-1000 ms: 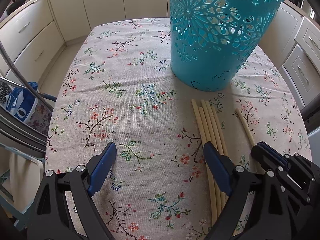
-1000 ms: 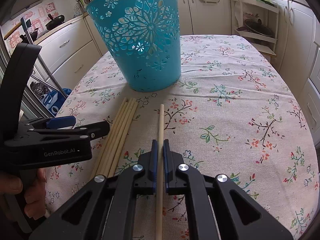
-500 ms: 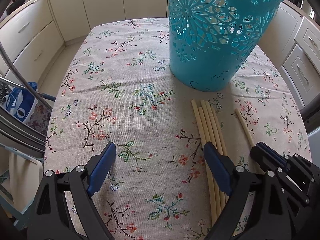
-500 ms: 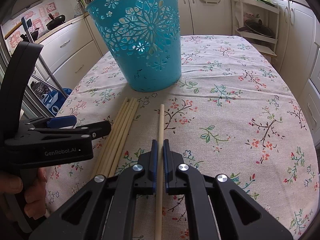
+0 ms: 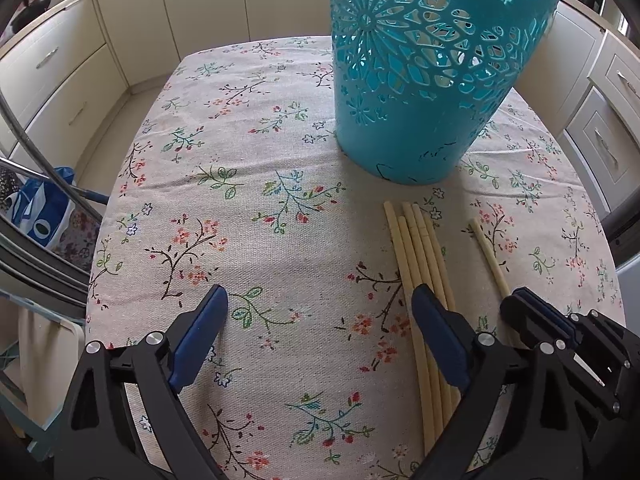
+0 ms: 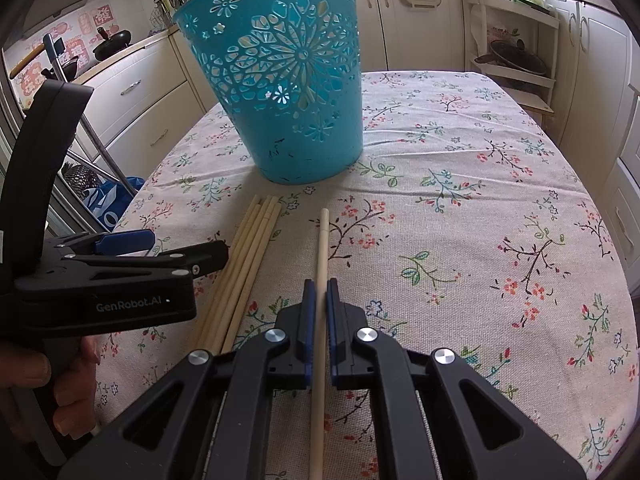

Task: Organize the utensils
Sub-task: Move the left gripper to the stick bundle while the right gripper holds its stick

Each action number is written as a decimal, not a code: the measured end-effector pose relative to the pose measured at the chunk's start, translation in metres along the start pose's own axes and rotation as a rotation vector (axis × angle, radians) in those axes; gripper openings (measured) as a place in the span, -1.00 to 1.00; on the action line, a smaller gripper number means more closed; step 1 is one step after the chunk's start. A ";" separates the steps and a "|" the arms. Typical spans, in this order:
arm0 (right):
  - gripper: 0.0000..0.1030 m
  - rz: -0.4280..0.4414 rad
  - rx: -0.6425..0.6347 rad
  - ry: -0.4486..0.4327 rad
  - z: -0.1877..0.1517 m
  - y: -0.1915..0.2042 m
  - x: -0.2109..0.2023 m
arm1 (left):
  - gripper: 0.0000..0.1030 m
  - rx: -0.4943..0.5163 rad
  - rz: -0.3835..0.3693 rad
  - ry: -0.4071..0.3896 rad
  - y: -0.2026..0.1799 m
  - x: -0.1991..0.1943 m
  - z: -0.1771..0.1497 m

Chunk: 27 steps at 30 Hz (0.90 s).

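One chopstick (image 6: pixel 320 280) sits pinched in my right gripper (image 6: pixel 318 332), its length pointing up-frame at the teal basket (image 6: pixel 280 92); my left gripper (image 5: pixel 320 320) is opening, empty, beside the bundle (image 5: pixel 420 264).

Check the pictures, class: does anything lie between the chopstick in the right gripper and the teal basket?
Nothing visible does. The right gripper is shut on the single chopstick, and only bare tablecloth lies between its tip and the teal basket.

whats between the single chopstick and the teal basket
Only bare floral tablecloth: in the right wrist view the chopstick, clamped in the right gripper, points toward the basket but ends short of its base.
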State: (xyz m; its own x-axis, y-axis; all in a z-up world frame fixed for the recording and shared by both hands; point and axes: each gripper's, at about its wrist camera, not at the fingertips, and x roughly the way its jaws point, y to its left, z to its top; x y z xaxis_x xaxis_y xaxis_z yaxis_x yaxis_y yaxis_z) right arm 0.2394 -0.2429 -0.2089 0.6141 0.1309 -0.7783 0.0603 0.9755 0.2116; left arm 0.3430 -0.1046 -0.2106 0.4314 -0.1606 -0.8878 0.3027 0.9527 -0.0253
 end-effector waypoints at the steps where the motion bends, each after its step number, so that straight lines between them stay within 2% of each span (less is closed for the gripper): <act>1: -0.87 0.000 0.000 0.000 0.000 0.000 0.000 | 0.75 0.000 0.000 0.000 0.000 0.000 0.000; 8: -0.87 0.000 0.000 -0.002 -0.001 0.000 0.000 | 0.78 0.004 0.006 0.000 -0.003 0.002 0.001; 11: -0.87 0.001 0.002 -0.001 -0.001 0.000 0.000 | 0.78 0.043 0.037 0.006 -0.010 0.005 0.000; 20: -0.86 -0.008 -0.014 0.005 0.006 -0.001 0.003 | 0.76 0.030 0.039 0.001 -0.005 0.006 0.003; 21: -0.84 -0.016 -0.027 0.007 0.009 0.001 0.005 | 0.74 0.024 0.041 -0.002 -0.004 0.006 0.003; 23: -0.54 -0.005 -0.040 0.012 0.013 0.007 0.009 | 0.72 0.017 0.041 -0.005 -0.002 0.007 0.006; 27: -0.48 -0.029 -0.077 0.019 0.022 0.018 0.019 | 0.52 0.017 0.041 -0.017 0.000 0.009 0.013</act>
State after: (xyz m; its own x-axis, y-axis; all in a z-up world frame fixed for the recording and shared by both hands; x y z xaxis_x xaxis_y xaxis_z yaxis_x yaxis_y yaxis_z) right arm 0.2696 -0.2272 -0.2067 0.5978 0.1047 -0.7948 0.0168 0.9896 0.1430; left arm 0.3584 -0.1099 -0.2129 0.4585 -0.1258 -0.8798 0.2990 0.9541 0.0194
